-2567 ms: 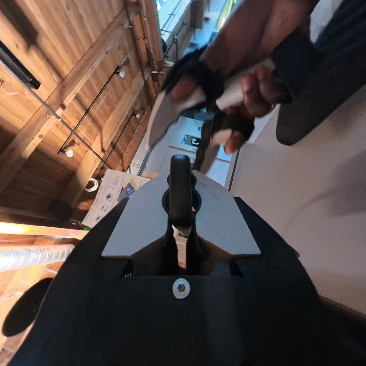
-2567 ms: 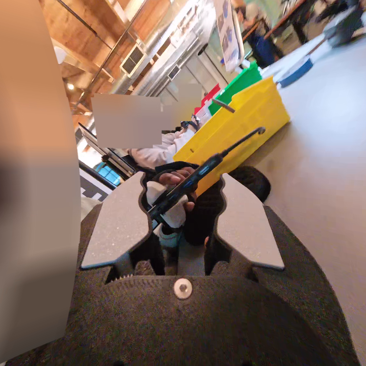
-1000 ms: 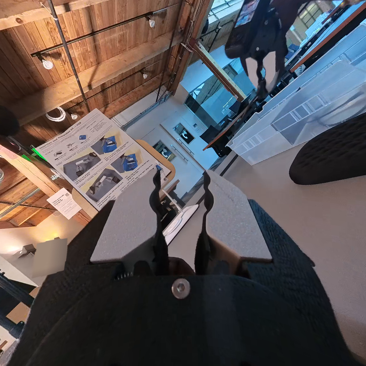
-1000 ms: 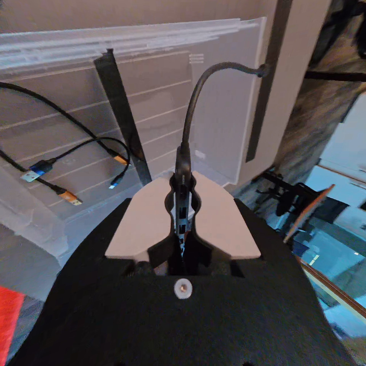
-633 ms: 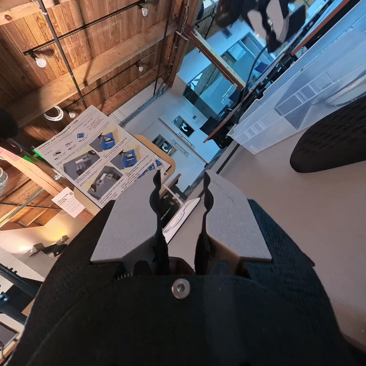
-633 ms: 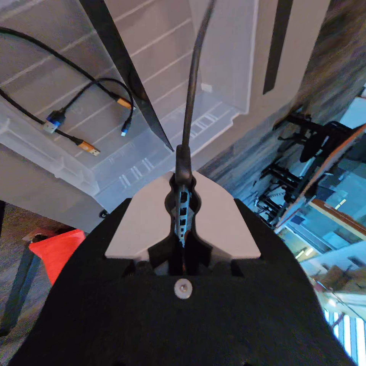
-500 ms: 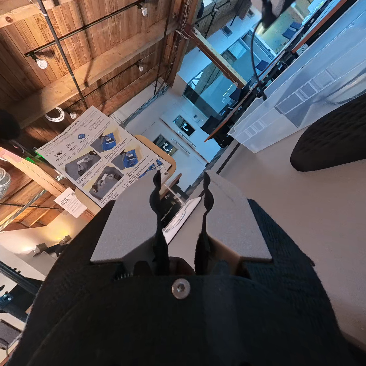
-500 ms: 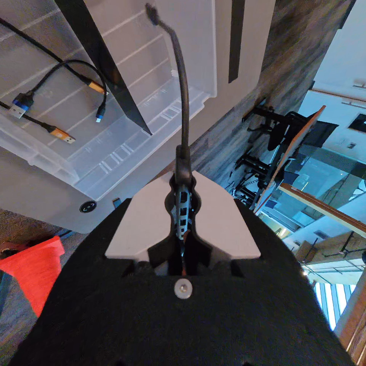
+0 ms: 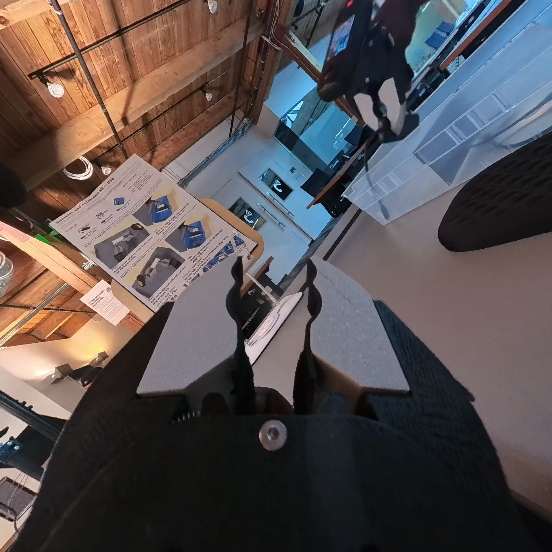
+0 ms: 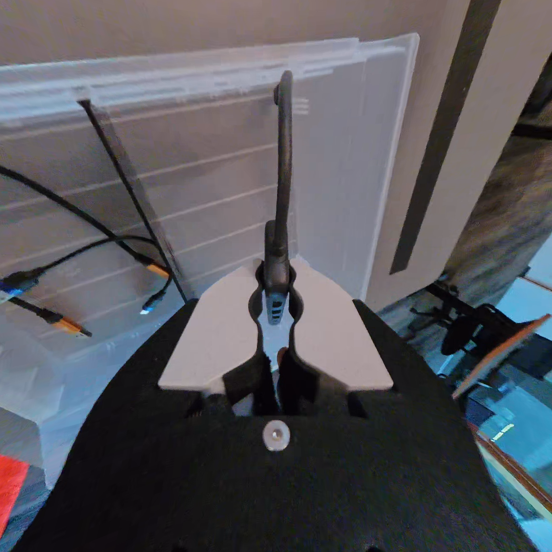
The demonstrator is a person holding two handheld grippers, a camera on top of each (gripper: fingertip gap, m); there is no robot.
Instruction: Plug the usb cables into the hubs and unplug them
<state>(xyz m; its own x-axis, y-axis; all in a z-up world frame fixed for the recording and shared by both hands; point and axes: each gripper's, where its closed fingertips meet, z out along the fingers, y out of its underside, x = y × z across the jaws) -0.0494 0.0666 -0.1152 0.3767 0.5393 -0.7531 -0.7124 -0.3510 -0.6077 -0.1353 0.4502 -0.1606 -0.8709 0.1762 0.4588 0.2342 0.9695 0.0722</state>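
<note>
The left gripper (image 9: 271, 268) hung released, fingers apart and empty, above the counter (image 9: 418, 298). The right gripper (image 10: 275, 268) was clenched on the dark hub (image 10: 275, 286), over a clear bin (image 10: 209, 194) that held loose USB cables (image 10: 68, 324).

The left gripper (image 9: 271, 265) is empty, its jaws parted, above the beige worktop (image 9: 433, 313). The right gripper (image 9: 385, 119) hangs over the clear bin (image 9: 418, 182) at the far edge, a black cable (image 9: 369, 167) hanging below it.
</note>
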